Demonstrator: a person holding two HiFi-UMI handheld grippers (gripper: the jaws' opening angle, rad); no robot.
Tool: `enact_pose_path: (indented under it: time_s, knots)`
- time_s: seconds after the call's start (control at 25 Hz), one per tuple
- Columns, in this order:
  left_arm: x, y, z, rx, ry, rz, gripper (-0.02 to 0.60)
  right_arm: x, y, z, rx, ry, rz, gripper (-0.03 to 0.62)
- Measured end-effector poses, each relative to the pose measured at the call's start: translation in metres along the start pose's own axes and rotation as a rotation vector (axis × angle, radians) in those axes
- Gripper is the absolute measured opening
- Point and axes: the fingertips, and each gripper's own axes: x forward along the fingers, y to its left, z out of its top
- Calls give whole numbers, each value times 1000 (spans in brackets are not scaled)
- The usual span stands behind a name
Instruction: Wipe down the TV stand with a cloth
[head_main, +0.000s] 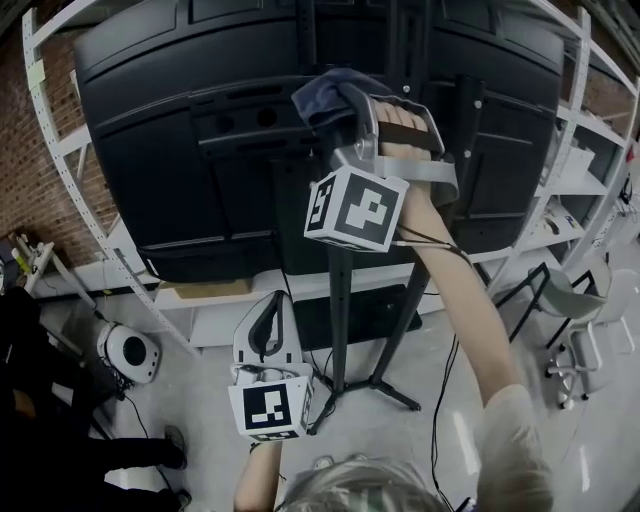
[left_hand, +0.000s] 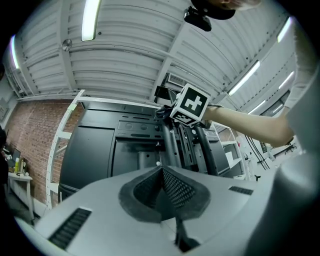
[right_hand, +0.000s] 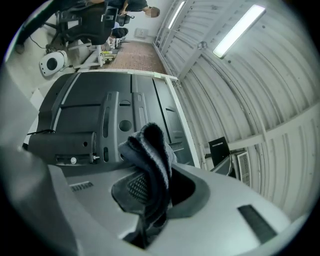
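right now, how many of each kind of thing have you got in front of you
grippers: 2 (left gripper, right gripper)
cloth: 1
tv: 1
tv stand: 1
total: 5

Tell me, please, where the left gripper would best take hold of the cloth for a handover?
Probably the bunched fold of the cloth standing proud of the right gripper, taken from its left side: that part sticks out free, the rest is clamped between the jaws.
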Motion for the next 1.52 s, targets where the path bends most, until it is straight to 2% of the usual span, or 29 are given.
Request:
enact_pose_path:
  time_s: [0.48,0.88,1.16,1.52]
  knots:
    - [1,1,-11,-15,17,-2,15,-16,41,-7,-35,-5,85,57]
    - [-3,2,-16,-21,35,-3,15,-33,75,-13,-20,0,195,57]
    - [-5,5,-21,-22,46,-3,15,-44,82,-16,-14,14,191,57]
    - [-3,6,-25,-38,51,-9,15,-54,115,-20,-3,21,249,57]
